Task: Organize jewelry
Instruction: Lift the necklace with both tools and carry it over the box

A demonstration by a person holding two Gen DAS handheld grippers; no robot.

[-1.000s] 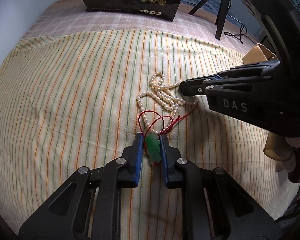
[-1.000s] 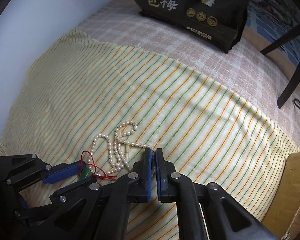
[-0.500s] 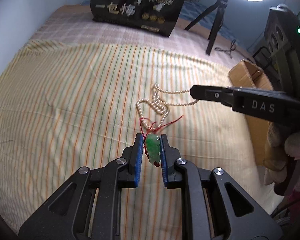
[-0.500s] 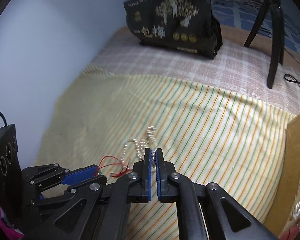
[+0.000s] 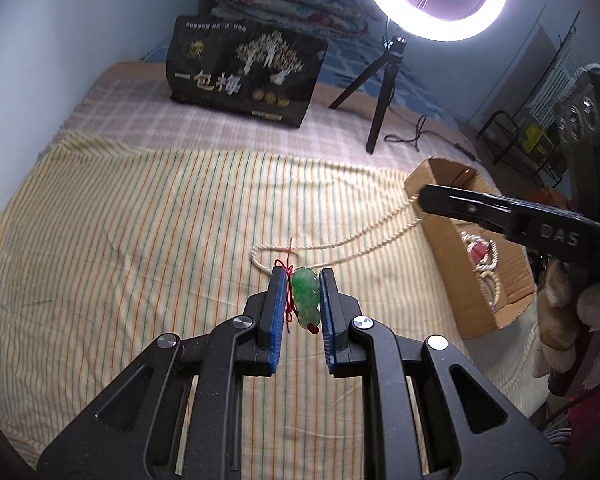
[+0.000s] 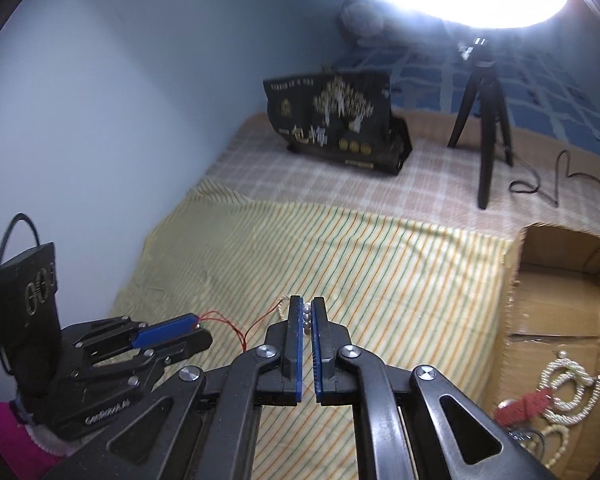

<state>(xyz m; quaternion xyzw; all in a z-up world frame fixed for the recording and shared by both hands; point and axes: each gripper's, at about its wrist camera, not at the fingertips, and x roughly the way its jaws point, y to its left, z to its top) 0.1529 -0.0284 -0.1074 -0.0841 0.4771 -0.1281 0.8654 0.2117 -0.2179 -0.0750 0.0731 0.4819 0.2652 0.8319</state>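
My left gripper (image 5: 300, 284) is shut on a green jade pendant (image 5: 306, 297) with a red cord (image 5: 287, 272), held above the striped cloth. My right gripper (image 6: 307, 312) is shut on a pearl necklace (image 6: 307, 316). In the left wrist view the necklace (image 5: 340, 242) stretches taut from the cloth up to the right gripper (image 5: 420, 200), which sits at the cardboard box (image 5: 476, 312). The left gripper (image 6: 198, 324) and red cord (image 6: 240, 328) also show in the right wrist view.
The cardboard box (image 6: 556, 304) at the right holds other jewelry (image 6: 564, 388). A black printed bag (image 5: 244, 76) stands at the back. A ring light tripod (image 5: 380, 88) and its cable stand behind the striped cloth (image 5: 140, 220).
Both grippers have lifted. The right gripper moved right toward the box, pulling the pearl necklace out straight. The pendant rose off the cloth in the left gripper.
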